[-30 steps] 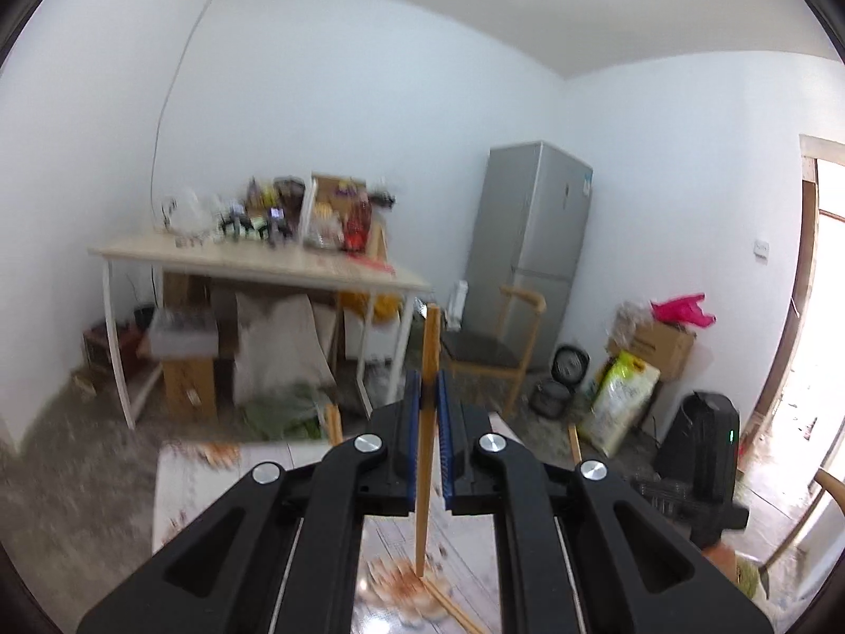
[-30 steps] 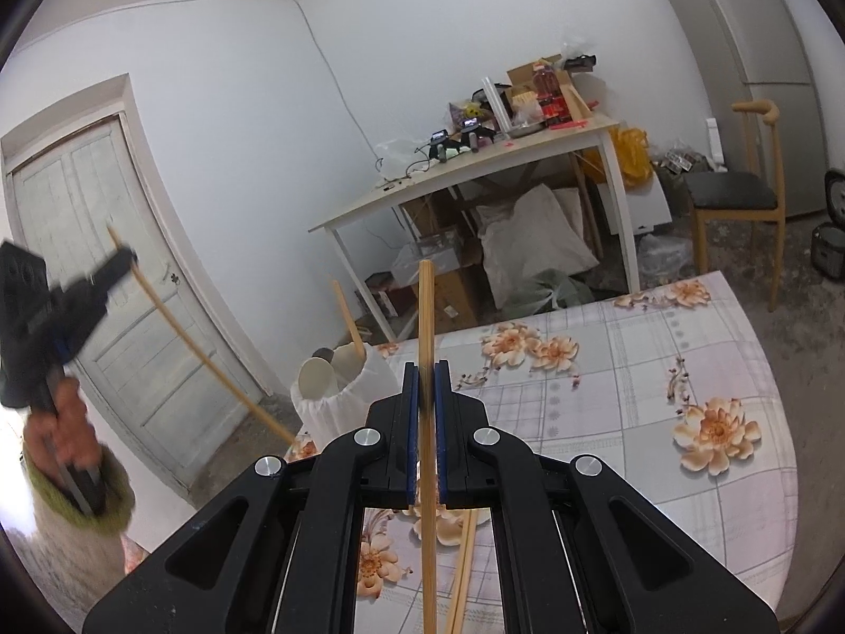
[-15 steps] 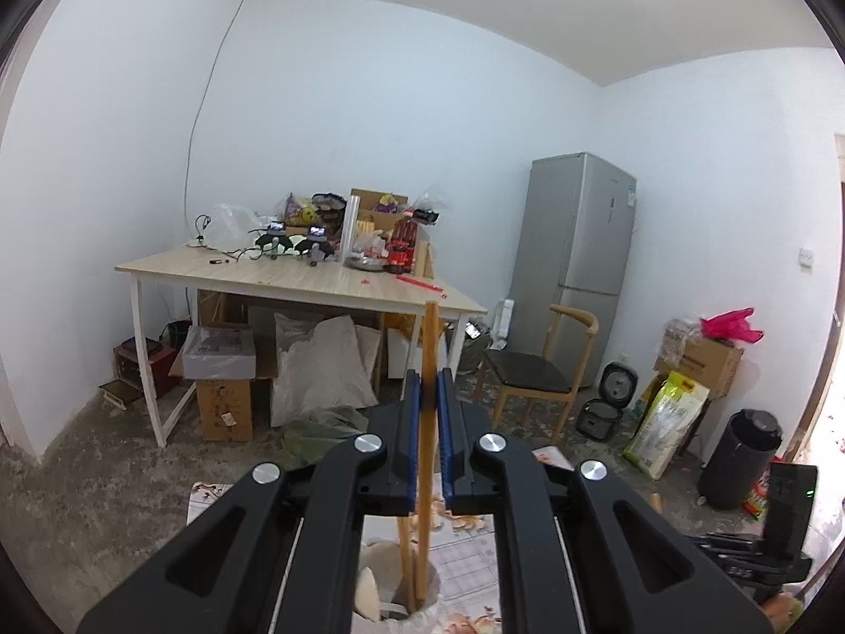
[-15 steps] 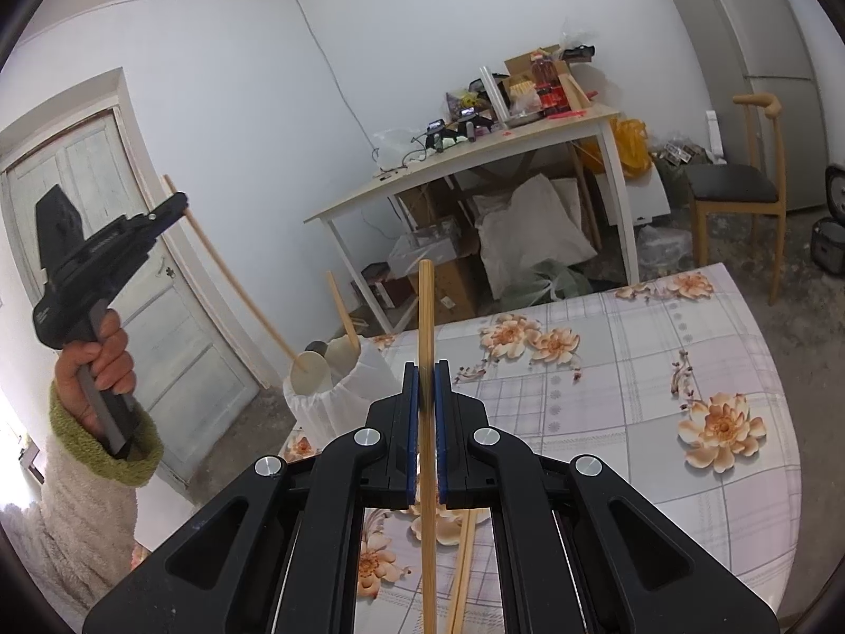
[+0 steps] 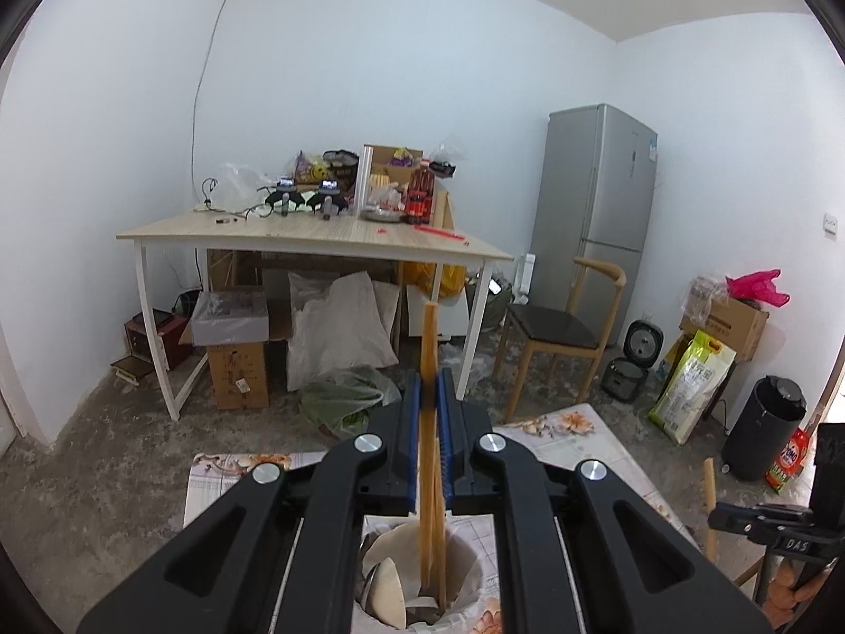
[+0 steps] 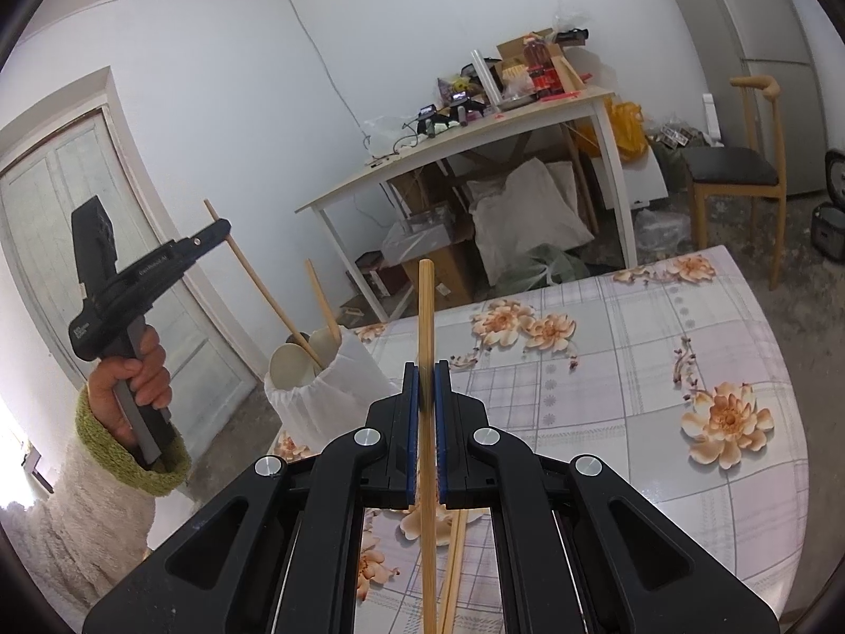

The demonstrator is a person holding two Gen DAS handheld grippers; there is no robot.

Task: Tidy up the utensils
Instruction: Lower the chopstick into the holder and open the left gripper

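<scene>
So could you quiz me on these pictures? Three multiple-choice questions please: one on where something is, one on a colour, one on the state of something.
1. Where does the lower end of the left gripper's chopstick sit?
A. inside the white holder
B. on the floor
C. on the chair

2. What colour is the cuff on the person's sleeve?
A. red
B. green
C. blue

3. What is the right gripper doing?
A. standing wide open and empty
B. shut on a spoon
C. shut on a chopstick

Answers:
1 A: in the left wrist view the stick's lower end dips into the holder's mouth.
2 B: the knitted band at the wrist is green.
3 C: its blue pads clamp an upright wooden stick.
</scene>
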